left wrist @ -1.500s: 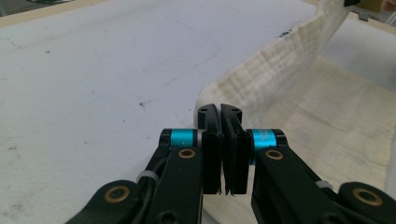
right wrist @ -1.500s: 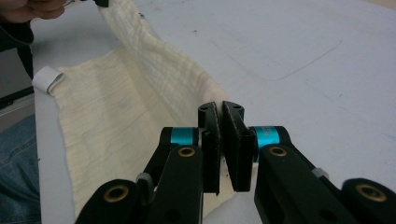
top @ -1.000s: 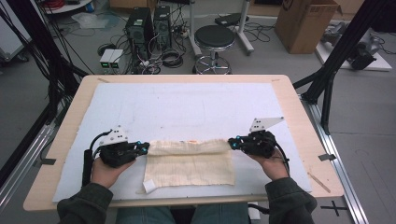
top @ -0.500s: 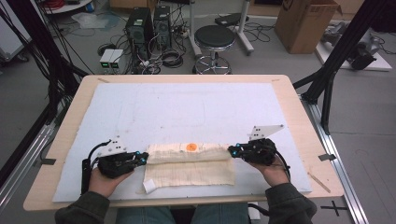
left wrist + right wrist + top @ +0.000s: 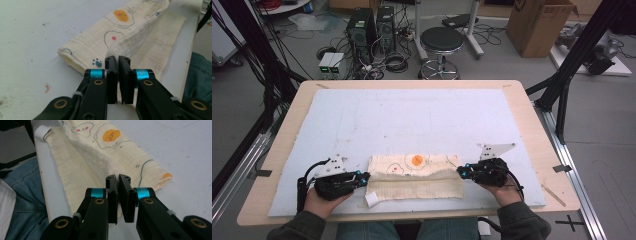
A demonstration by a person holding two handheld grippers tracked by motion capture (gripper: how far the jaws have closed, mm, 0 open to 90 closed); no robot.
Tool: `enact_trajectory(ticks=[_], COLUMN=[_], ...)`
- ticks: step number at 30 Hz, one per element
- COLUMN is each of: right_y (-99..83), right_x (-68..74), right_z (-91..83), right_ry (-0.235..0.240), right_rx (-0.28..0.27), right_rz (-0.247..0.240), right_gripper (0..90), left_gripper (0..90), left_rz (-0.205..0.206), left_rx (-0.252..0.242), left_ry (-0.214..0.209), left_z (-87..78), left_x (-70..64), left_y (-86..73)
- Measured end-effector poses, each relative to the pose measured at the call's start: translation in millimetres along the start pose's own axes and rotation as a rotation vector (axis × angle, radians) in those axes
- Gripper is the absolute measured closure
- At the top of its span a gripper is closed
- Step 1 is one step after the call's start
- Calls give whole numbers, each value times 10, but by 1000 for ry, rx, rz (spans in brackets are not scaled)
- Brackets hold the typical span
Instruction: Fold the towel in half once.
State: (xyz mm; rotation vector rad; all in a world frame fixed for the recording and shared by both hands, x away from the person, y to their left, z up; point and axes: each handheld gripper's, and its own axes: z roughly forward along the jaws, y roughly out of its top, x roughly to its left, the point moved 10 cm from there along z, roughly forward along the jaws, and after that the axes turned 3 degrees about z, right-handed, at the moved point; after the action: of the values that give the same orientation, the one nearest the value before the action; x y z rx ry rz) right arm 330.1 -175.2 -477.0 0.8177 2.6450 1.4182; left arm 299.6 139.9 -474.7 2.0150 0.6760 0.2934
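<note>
In the high view, a cream cloth point(image 5: 414, 176) with printed eggs was seen lying near the front edge of the table point(image 5: 537, 150), on the white mat point(image 5: 412, 120). Its long axis ran side to side, parallel to that edge. The left gripper point(image 5: 361, 178) was set at the cloth's left end and the right gripper point(image 5: 462, 172) at its right end, so each end was served by the nearer hand. The back half of the cloth was folded over and showed the print, while a plain strip lay toward the front edge. A small white tag point(image 5: 371, 199) stuck out at the front left corner of the cloth.

In the left gripper view, the jaws of the left gripper point(image 5: 117, 59) were seen drawn nearly together, with a raised ridge of the cloth point(image 5: 125, 32) pinched at their tips. The fold ran straight away from the jaws. A paw print and the layered thickness of the fold, not readable from above, were shown here.

In the right gripper view, the right gripper point(image 5: 117, 178) was likewise narrowed onto a lifted edge of the cloth point(image 5: 100, 152), which stretched away from the tips toward the tag point(image 5: 43, 132). A person's jeans point(image 5: 22, 202) were shown just beyond the front edge.
</note>
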Motion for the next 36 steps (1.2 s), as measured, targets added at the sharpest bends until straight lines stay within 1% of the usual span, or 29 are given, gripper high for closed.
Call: enact_trajectory(ticks=[4,8,9,11,13,14,15,16,17,19,21,22,24,26,28,30,31,32,34,35,36], right_y=[-35,-68,-78,-86,-87,-93,-89,-88,-78,-56,-38,-29,-14,-25,-52,-90,-108,-132,-175,-192,-220], right_x=[24,53,62,80,95,111,117,123,128,131,147,154,170,212,244,261,268,272,289,292,307], right_z=[16,26,25,22,13,3,-3,-17,-28,-50,-70,-71,-43,2,55,106,121,147,172,185,187], right_ry=[4,12,15,26,36,44,47,49,50,49,57,59,71,87,101,112,115,118,128,130,140], right_rx=[11,22,25,24,19,21,15,13,3,-14,-23,-25,-25,-6,16,41,53,66,90,97,116], right_rz=[-2,-6,-1,-2,-5,0,1,-2,-5,-9,-7,-3,-13,-30,-40,-46,-46,-56,-59,-63,-60], right_gripper=[853,853,852,842,821,808,795,784,782,767,760,758,744,731,727,729,730,729,730,730,733], left_gripper=[851,849,848,836,789,762,741,722,697,693,693,694,700,712,736,754,769,774,781,790,791], left_rz=[9,2,4,3,-3,-9,-12,-8,-14,-19,-25,-30,-29,-19,-10,-1,10,14,15,20,28], left_rx=[17,12,11,4,-8,-19,-32,-46,-57,-71,-66,-64,-46,-28,2,32,54,70,95,112,132], left_ry=[-14,-25,-29,-37,-49,-53,-66,-74,-78,-74,-64,-69,-74,-75,-77,-87,-95,-101,-116,-116,-115], left_z=[3,-25,-36,-59,-82,-95,-114,-135,-152,-163,-138,-113,-59,-1,55,87,98,105,118,126,133], left_x=[-43,-63,-67,-82,-97,-102,-115,-121,-126,-119,-94,-91,-95,-112,-132,-152,-163,-170,-191,-198,-204], left_y=[-34,-48,-51,-50,-39,-29,-16,-1,11,28,34,39,37,34,6,-34,-66,-91,-138,-169,-202])
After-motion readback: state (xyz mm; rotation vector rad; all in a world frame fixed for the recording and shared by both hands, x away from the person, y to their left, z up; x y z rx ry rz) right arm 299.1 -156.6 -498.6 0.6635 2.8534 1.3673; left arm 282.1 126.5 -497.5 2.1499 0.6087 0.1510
